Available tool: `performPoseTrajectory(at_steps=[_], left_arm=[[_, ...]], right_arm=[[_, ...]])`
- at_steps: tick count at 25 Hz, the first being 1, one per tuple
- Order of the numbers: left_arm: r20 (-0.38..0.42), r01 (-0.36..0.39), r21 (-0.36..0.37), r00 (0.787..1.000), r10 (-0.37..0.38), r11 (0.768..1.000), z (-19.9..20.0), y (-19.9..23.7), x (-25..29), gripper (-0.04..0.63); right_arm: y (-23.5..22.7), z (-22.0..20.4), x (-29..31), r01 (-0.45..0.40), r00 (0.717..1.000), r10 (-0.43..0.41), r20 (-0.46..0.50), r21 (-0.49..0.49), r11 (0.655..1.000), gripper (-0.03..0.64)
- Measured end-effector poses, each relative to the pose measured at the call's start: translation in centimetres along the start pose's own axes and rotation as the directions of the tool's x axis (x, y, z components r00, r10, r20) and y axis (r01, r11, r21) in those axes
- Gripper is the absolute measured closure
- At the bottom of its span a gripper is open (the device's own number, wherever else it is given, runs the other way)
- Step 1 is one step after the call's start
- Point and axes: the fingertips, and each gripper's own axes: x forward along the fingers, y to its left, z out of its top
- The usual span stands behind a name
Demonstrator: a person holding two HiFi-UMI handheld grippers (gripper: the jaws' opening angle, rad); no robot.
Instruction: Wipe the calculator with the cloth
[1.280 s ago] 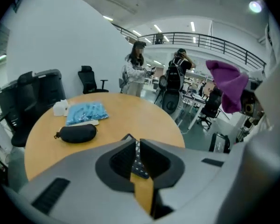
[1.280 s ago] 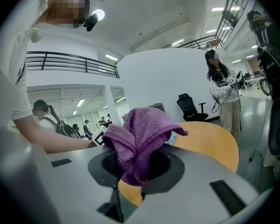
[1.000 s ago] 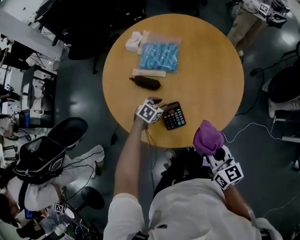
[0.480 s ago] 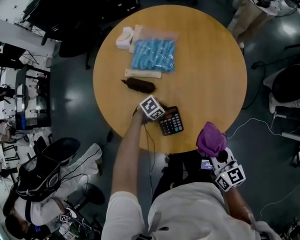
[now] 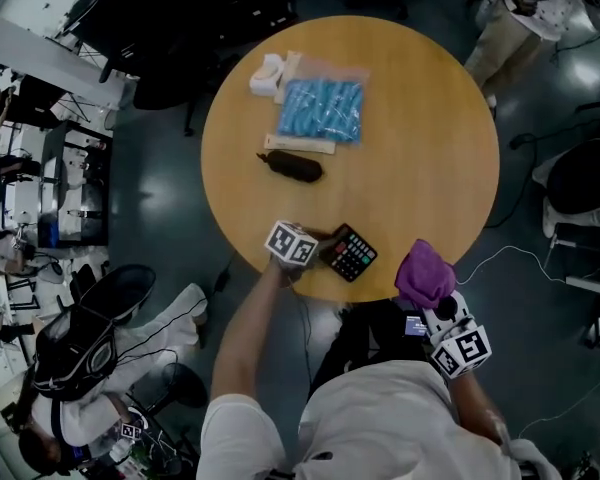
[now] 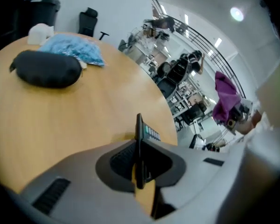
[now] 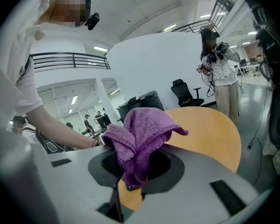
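The black calculator (image 5: 352, 254) is at the near edge of the round wooden table (image 5: 430, 148). My left gripper (image 5: 323, 251) has it by its left end, and the jaws are closing on it. In the left gripper view the calculator (image 6: 140, 143) stands edge-on between the jaws of the left gripper (image 6: 140, 171), raised off the wood. My right gripper (image 5: 427, 303) hovers off the table's near right edge, shut on the bunched purple cloth (image 5: 423, 273). In the right gripper view the cloth (image 7: 137, 134) spills up out of the right gripper (image 7: 133, 176).
A black pouch (image 5: 293, 166), a white strip (image 5: 298, 145), a bag of blue items (image 5: 320, 111) and a white object (image 5: 268, 75) lie on the table's far left. A person (image 7: 219, 73) stands beyond the table. Chairs and cables surround it.
My left gripper came down toward the table's near edge and its jaws closed round the calculator, which has turned and shifted right. The right gripper and cloth stayed roughly in place.
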Motion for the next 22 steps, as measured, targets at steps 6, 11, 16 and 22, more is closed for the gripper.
performPoseTrajectory(at_steps=[6,11,16,22], left_arm=[[0.176,0.014,-0.370,0.983,0.056,0.929,-4.9,-1.1,-0.8,0.551],[0.478,0.189,-0.620,0.860,0.176,0.761,-7.1,-2.4,-2.5,0.551],[0.676,0.197,-0.604,0.639,0.366,0.772,-5.0,-7.1,-8.8,0.551],[0.763,0.021,-0.489,0.495,0.416,0.872,-0.5,-14.2,-15.1,0.551]], right_arm=[[1.0,-0.2,-0.6,-0.011,1.000,0.011,0.006,-0.028,1.000,0.535],[1.3,-0.5,-0.9,-0.006,1.000,0.006,-0.008,-0.060,0.998,0.535],[3.1,0.6,-0.2,-0.036,0.999,0.033,-0.023,-0.163,0.986,0.535],[11.0,4.4,3.6,-0.215,0.975,0.219,-0.022,-0.319,0.923,0.535]])
